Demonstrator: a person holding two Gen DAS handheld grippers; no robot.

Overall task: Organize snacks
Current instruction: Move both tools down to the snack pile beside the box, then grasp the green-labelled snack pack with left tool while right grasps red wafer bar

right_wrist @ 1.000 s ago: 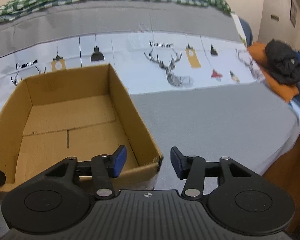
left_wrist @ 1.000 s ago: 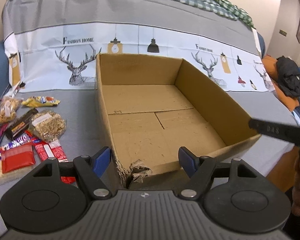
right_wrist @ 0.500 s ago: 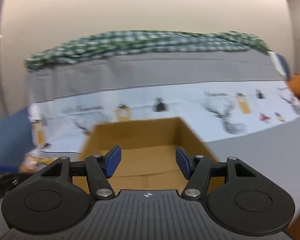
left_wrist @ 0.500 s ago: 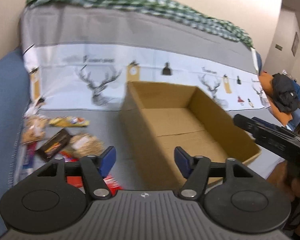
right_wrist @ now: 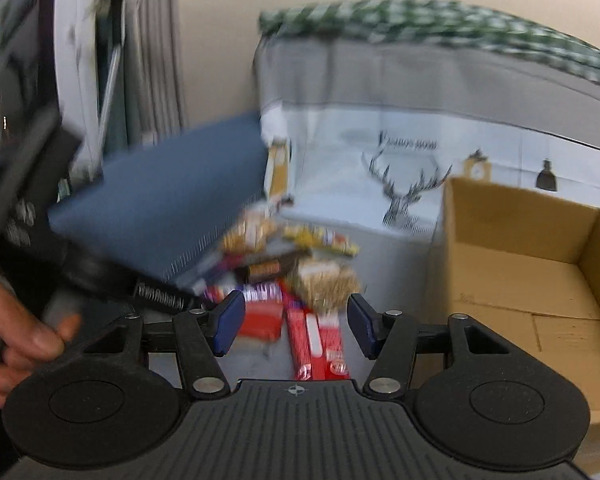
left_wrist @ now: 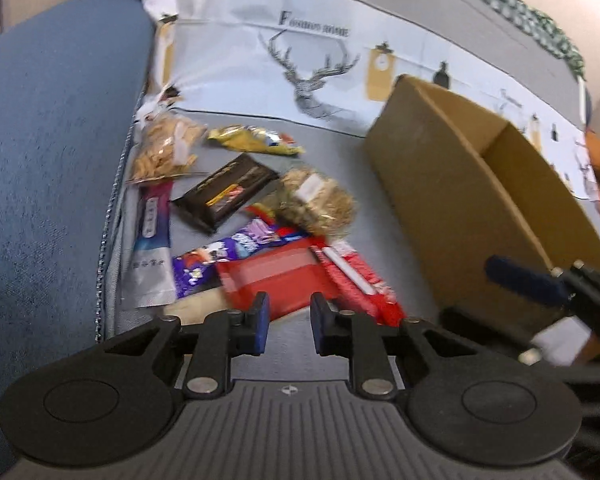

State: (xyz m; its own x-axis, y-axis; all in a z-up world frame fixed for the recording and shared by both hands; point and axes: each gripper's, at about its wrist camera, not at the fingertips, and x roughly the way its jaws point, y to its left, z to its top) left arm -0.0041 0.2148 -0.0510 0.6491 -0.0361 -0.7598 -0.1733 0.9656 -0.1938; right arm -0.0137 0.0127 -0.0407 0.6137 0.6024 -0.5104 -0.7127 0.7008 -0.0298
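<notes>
We have swung away from the box (left_wrist: 460, 184): a second ago it filled both views, and now it sits off to the right while the snacks (left_wrist: 252, 216) fill the middle. They lie in a loose heap on the grey cover (left_wrist: 340, 148), between the blue cushion (left_wrist: 48, 140) and the box, which we see is empty in the right wrist view. Our left claw (left_wrist: 286, 324) was spread wide a second ago; now its jaws are closing, only a narrow gap left, and nothing is between them. Just past its tips lies the red pack (left_wrist: 276, 276), near edge almost under the pads, with the red-and-white bar (left_wrist: 356, 276) just to the right and the purple bar (left_wrist: 236, 248) just beyond. Farther out we have the black bar (left_wrist: 228, 192), the grain bag (left_wrist: 320, 200), the yellow wrapper (left_wrist: 256, 140) and the nut bag (left_wrist: 164, 152) up by the cushion. Our right claw (right_wrist: 296, 326) is about half spread and easing inward, also empty; through its gap we see the red-and-white bar (right_wrist: 316, 340) lying lengthwise, the red pack (right_wrist: 260, 320) by its left pad. The view is blurred, so whether the pads are touching the cover we cannot tell. A hand (right_wrist: 16, 332) grips the left tool at the left edge of that view.
</notes>
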